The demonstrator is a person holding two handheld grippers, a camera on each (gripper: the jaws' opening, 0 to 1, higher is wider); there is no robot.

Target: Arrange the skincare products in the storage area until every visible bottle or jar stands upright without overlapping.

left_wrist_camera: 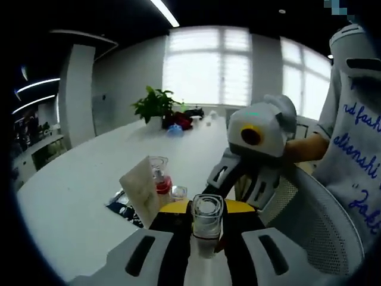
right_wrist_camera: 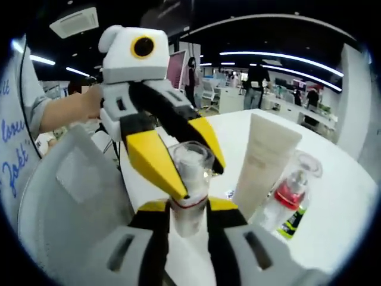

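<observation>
— Skincare bottle, the clear one [right_wrist_camera: 190, 179]: where do we have it?

— Up off the white table [left_wrist_camera: 89, 190], between both tools. In the right gripper view our right gripper [right_wrist_camera: 189, 208] pinches its lower body, and the left gripper [right_wrist_camera: 190, 167] comes in from above with its yellow tips closed on the upper part. In the left gripper view the same bottle stands between our own jaws [left_wrist_camera: 206, 223].

— And the others?

— A white tube [right_wrist_camera: 262, 164] stands upright just beside it, with a clear bottle holding red liquid [right_wrist_camera: 290, 193] next to that, and a small dark item [right_wrist_camera: 292, 225] at its foot.

— Farther back?

— We see a potted plant [left_wrist_camera: 153, 106] at the table's far end.
</observation>
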